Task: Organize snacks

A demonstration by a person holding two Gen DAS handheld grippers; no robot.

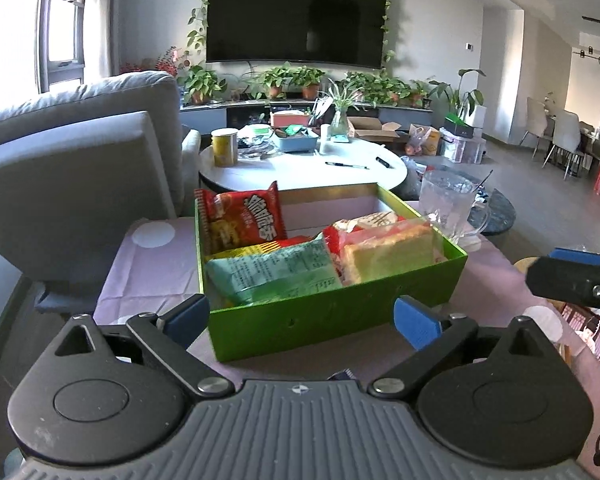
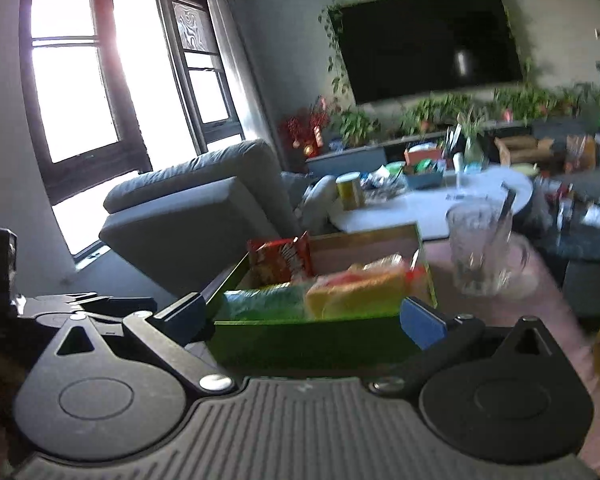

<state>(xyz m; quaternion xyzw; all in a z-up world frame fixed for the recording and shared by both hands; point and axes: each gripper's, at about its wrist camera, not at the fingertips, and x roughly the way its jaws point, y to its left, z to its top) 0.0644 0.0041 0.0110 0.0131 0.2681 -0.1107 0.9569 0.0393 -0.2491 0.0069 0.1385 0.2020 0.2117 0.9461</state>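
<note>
Both claws, left [image 1: 300, 320] and right [image 2: 302, 318], spread, empty, near box [image 1: 332, 316]. Snacks [image 1: 276, 272] packed; approach level, avoid glass [image 1: 446, 204].

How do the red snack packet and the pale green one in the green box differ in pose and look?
The red packet stands upright against the far-left corner of the green box; the pale green packet lies flat near the front wall. The red one shows large white characters on its printed front, while the pale green one shows small printed text, likely its back. Both are sealed packets inside the same box, touched by neither tool.
</note>
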